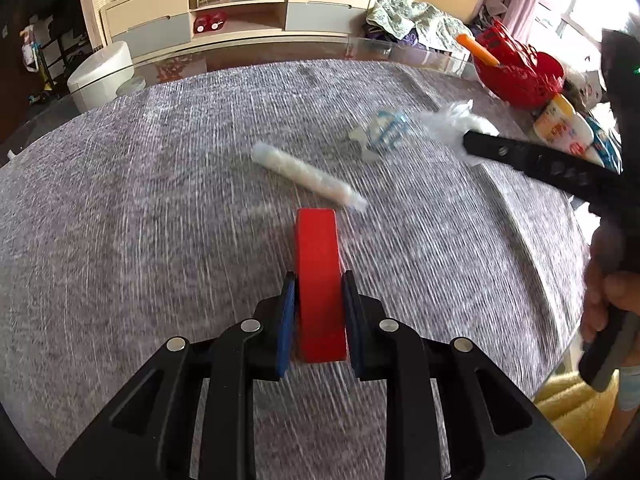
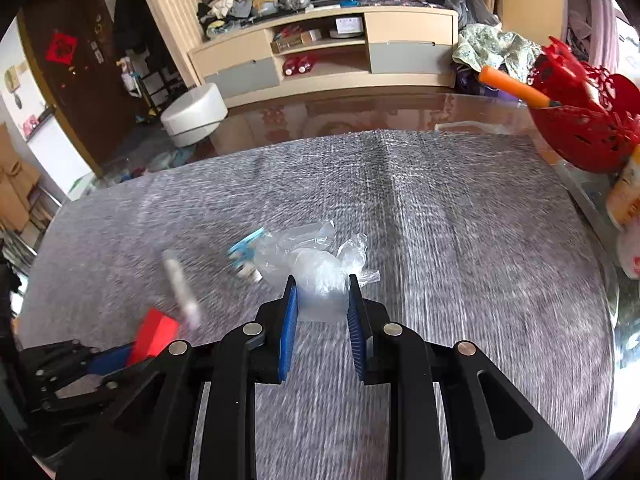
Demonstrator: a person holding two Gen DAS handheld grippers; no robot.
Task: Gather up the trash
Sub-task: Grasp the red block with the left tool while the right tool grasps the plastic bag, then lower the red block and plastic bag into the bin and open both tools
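My left gripper (image 1: 319, 280) is shut on a flat red box (image 1: 320, 280), held above the grey tablecloth; it also shows at the lower left of the right wrist view (image 2: 154, 336). My right gripper (image 2: 320, 284) is shut on a crumpled clear plastic bag (image 2: 316, 260); in the left wrist view the bag (image 1: 452, 120) sits at the right gripper's black fingers (image 1: 492, 146). A white rolled wrapper (image 1: 308, 178) lies on the cloth just beyond the red box. A blue-and-white wrapper (image 1: 382, 132) lies between the roll and the bag.
A grey cloth (image 1: 160, 200) covers the glass table. A red basket (image 1: 520, 68) with an orange-handled tool and some packets (image 1: 564, 128) stand at the right edge. A white stool (image 2: 196, 114) and a TV cabinet (image 2: 320, 48) stand beyond the table.
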